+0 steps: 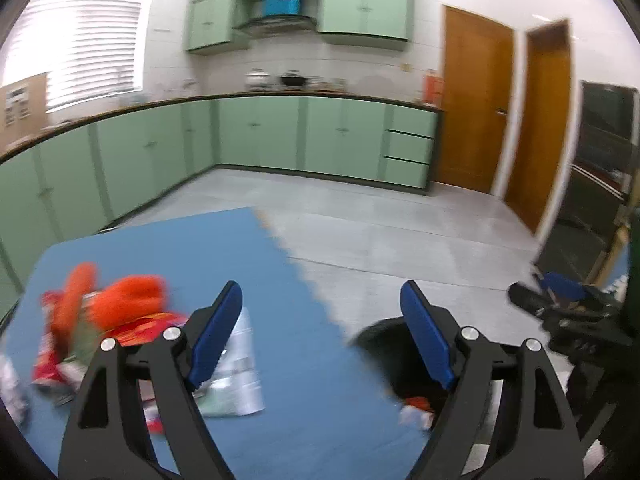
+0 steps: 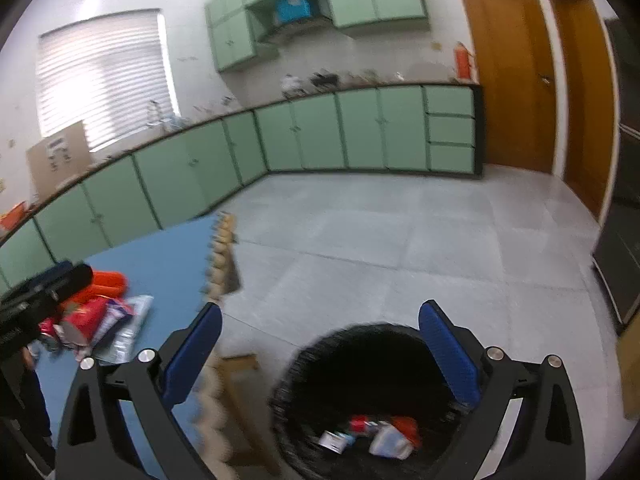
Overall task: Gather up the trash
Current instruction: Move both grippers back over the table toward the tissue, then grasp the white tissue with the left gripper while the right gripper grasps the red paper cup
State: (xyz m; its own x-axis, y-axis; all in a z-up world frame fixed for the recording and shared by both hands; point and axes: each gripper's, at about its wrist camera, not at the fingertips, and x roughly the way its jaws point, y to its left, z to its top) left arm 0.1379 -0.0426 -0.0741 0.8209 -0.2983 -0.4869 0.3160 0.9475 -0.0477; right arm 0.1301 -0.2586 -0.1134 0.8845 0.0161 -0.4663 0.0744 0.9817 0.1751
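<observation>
While both grippers, left gripper (image 1: pixel 322 334) and right gripper (image 2: pixel 320 354), stand wide and empty, wrappers (image 1: pixel 120 332) lie piled on the blue mat (image 1: pixel 168 240), some already in the black bin (image 2: pixel 368 392). Risk: a blurred, hasty reach scatters the pile. Individual wrappers are indistinct.

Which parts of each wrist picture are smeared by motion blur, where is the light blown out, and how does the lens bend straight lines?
Left wrist: trash pile smeared; window blinds blown out; countertop edge bows. Right wrist: black bin rim and mat edge blurred; blinds glare; cabinets curve.
</observation>
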